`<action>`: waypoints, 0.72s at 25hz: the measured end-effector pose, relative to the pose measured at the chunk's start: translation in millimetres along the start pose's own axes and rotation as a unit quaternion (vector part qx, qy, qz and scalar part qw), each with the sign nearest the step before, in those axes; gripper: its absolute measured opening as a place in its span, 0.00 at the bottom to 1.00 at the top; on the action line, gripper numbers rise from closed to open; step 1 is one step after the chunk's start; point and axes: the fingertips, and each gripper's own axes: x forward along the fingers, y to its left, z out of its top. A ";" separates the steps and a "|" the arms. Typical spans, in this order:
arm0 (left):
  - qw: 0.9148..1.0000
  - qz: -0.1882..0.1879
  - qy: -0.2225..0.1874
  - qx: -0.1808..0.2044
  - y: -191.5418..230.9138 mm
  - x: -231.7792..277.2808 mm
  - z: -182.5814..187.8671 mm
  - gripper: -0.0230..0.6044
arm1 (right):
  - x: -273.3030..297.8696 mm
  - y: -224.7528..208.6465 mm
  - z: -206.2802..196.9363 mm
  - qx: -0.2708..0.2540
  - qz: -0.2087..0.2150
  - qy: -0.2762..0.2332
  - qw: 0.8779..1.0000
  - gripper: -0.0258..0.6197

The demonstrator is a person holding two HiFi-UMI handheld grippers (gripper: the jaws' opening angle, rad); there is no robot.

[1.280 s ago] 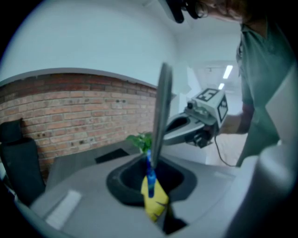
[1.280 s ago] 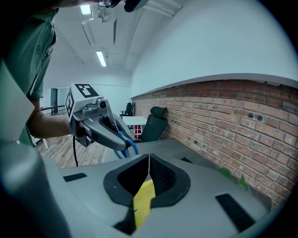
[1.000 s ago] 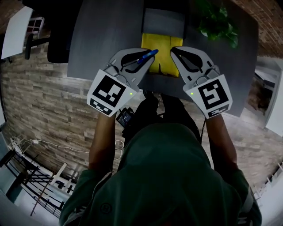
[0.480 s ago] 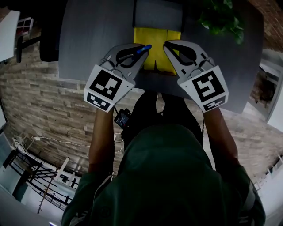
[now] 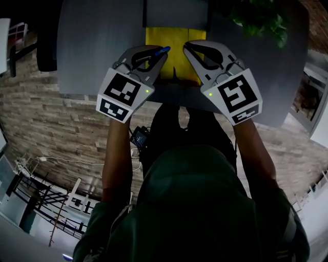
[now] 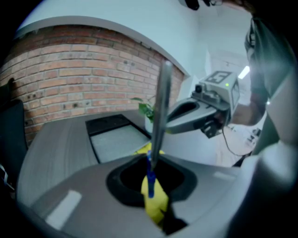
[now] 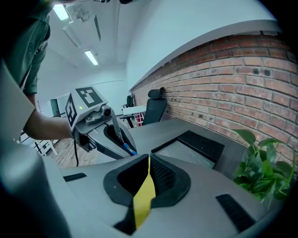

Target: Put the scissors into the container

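Jaws of the left gripper [image 5: 163, 53] are clamping the scissors [image 6: 160, 107], while the right gripper [image 5: 186, 46] is keeping its own together, empty, near the container [image 5: 176, 13].

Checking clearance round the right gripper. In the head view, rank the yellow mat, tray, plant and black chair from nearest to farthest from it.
1. The yellow mat, right beside the tip of the right gripper.
2. The tray, just beyond the mat.
3. The plant, off to the right.
4. The chair, far left.
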 end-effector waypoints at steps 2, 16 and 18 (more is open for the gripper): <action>1.000 0.001 0.008 0.001 3.1 7.5 -4.6 0.10 | 4.2 -2.5 -4.3 0.002 0.002 0.004 1.000 0.05; 0.998 0.004 0.065 0.019 17.6 51.5 -35.3 0.10 | 26.8 -13.8 -35.3 0.025 0.015 0.024 0.999 0.05; 0.997 0.006 0.072 0.024 19.3 55.7 -37.8 0.10 | 29.2 -14.8 -39.1 0.028 0.016 0.026 0.999 0.05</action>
